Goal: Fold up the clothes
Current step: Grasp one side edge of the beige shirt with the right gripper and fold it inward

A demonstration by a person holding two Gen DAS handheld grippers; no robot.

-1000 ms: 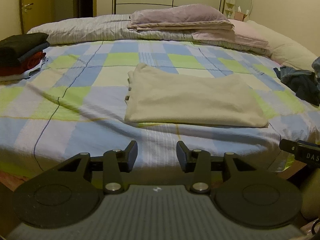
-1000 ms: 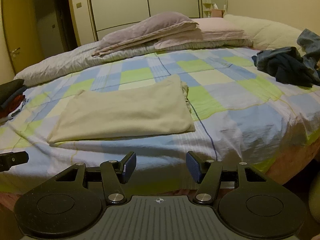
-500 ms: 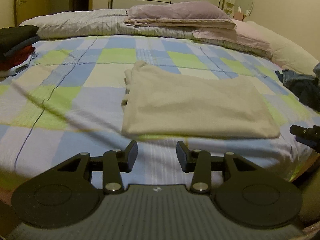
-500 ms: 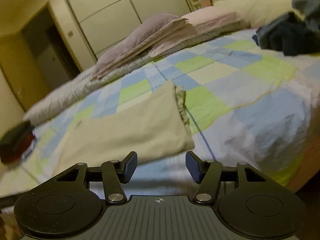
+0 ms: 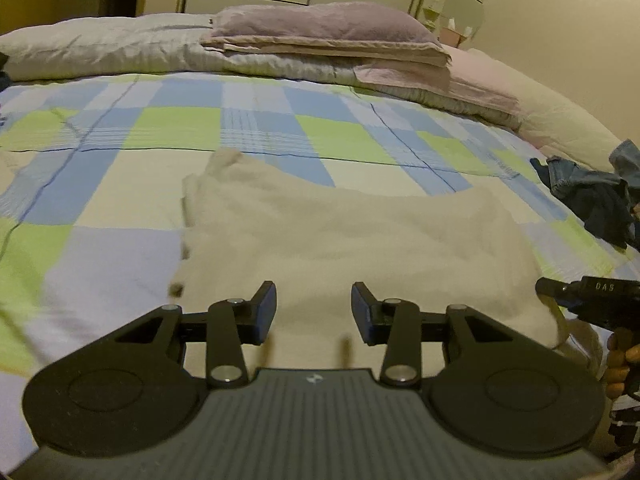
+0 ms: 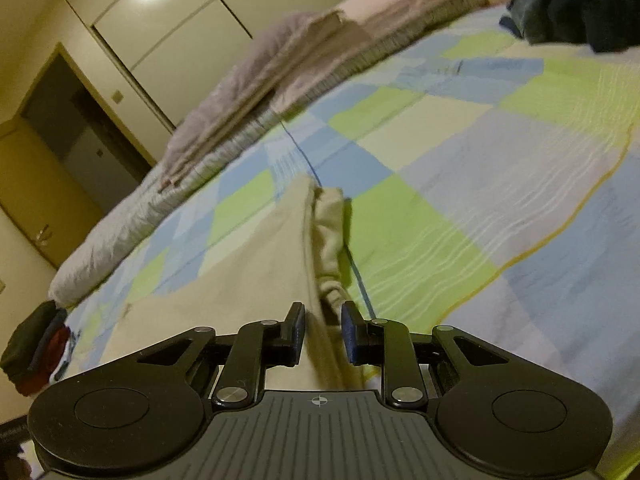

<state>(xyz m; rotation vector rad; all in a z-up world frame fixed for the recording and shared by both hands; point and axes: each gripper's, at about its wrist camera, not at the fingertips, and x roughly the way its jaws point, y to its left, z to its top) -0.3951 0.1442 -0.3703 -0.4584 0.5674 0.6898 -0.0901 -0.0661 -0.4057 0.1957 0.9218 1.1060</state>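
A cream garment [image 5: 340, 232], folded into a wide rectangle, lies flat on the checked bedspread [image 5: 120, 160]. My left gripper [image 5: 313, 304] hovers open over the garment's near edge, left of its middle, with nothing pinched. My right gripper [image 6: 323, 324] is tilted and sits at the garment's right edge [image 6: 328, 240]. Its jaws are closing with the bunched layers of that edge between them; a firm pinch is not visible. In the left wrist view the right gripper [image 5: 580, 292] shows at the garment's near right corner, with a hand [image 5: 620, 360] holding it.
A heap of dark blue clothes [image 5: 592, 200] lies at the bed's right side. A folded stack of dark and red clothes [image 6: 36, 344] sits at the far left. Pillows and folded bedding [image 5: 320, 32] line the head of the bed, with wardrobe doors [image 6: 180, 32] behind.
Both grippers have come forward and down to the cream garment. The right one rolled sideways and its jaws narrowed around the garment's right edge. The left jaws kept their width.
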